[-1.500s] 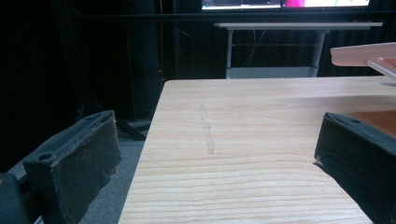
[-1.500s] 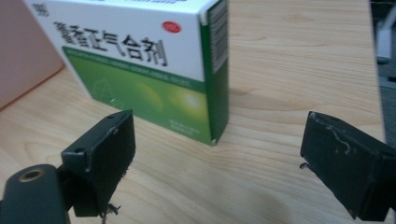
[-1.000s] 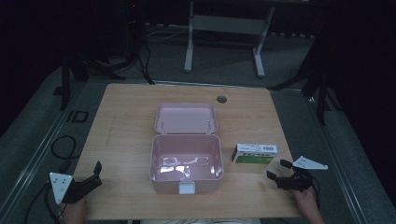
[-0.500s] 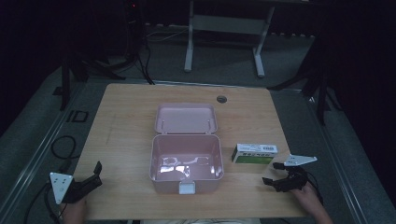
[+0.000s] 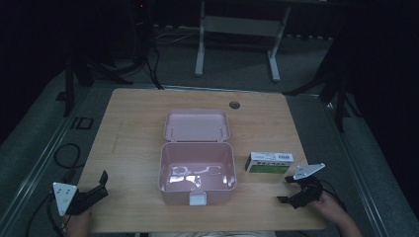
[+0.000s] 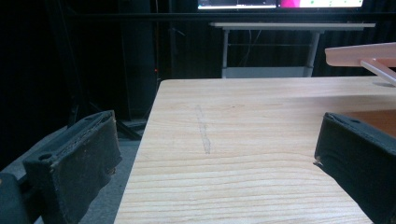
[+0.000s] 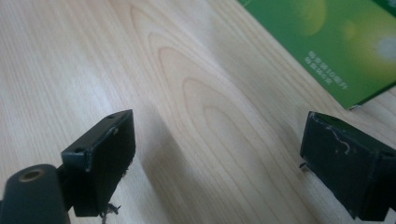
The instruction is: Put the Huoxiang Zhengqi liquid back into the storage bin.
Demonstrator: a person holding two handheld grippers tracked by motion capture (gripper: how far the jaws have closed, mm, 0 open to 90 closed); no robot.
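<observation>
The right gripper (image 5: 295, 190) is spread wide, holding nothing, low over the table (image 5: 133, 123) just beside the green box (image 5: 269, 162), which lies right of the open pink case (image 5: 196, 168). The left gripper (image 5: 94, 190) gapes equally wide and empty at the table's near left corner. The wood is pale; the room behind is dark, with a desk frame (image 5: 237, 24).

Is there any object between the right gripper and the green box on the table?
Nothing visible. The right gripper, jaws open, sits just short of the green box, and the right gripper view shows bare wood of the table between them.
</observation>
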